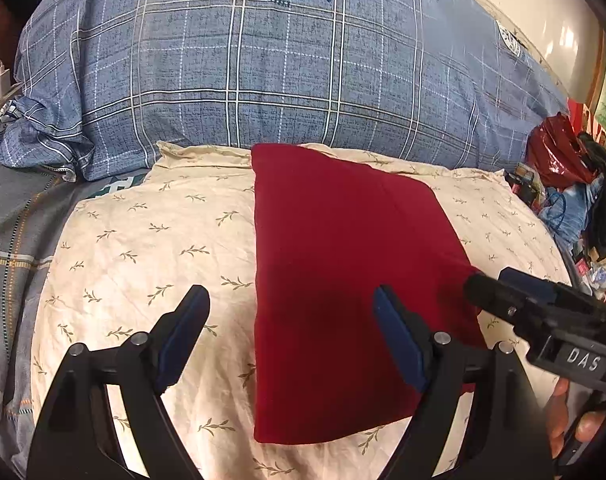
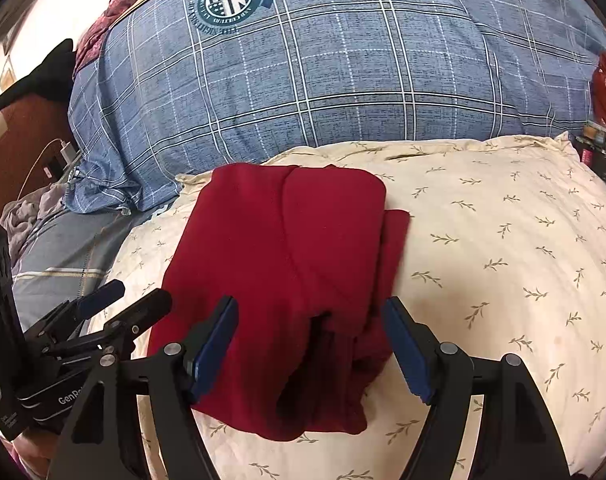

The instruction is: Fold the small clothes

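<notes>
A folded red garment (image 2: 287, 264) is laid on a cream leaf-print pillow (image 2: 503, 248). Both the left gripper (image 1: 291, 320) and the right gripper (image 2: 311, 336) are held apart, nothing clamped; a plaid duvet (image 2: 343, 80) is seen at 12 o'clock.

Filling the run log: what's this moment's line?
red garment: folded on cream pillow | left hand-held gripper: open | right hand-held gripper: open, straddling garment

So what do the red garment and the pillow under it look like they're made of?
Red garment: a soft matte knit, maybe cotton jersey; it folds limply with no sheen. Pillow: cream woven cover, likely cotton, with fine creases and a printed sprig pattern.
</notes>
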The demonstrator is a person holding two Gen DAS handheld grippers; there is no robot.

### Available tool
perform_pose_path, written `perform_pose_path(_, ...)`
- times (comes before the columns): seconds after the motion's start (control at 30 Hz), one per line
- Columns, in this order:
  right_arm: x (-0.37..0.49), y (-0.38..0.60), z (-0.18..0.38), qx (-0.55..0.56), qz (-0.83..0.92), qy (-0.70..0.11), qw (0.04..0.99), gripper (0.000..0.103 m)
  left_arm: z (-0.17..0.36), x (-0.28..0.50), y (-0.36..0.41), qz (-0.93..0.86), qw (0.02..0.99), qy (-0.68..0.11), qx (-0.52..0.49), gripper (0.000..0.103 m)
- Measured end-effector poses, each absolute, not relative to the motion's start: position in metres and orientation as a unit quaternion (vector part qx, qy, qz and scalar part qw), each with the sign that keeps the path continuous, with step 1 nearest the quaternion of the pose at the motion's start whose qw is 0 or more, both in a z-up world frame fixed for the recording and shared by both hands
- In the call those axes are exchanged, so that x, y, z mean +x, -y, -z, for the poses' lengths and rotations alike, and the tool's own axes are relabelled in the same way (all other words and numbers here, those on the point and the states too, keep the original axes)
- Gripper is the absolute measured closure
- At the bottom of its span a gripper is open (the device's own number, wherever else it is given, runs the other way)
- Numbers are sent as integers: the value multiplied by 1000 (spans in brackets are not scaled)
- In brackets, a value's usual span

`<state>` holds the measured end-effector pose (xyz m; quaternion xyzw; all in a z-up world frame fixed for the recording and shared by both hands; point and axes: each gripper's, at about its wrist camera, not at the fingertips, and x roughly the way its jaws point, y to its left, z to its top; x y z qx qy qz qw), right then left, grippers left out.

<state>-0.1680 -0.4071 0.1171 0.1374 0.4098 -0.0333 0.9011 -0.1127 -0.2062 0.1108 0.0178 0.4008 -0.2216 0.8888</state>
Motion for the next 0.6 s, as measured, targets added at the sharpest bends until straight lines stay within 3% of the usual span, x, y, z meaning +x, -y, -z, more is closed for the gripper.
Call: perform_pose_path(0.6,-168,402,-120,136,29,-402,905,25,-118,-113,196,205,895,-395,13,19)
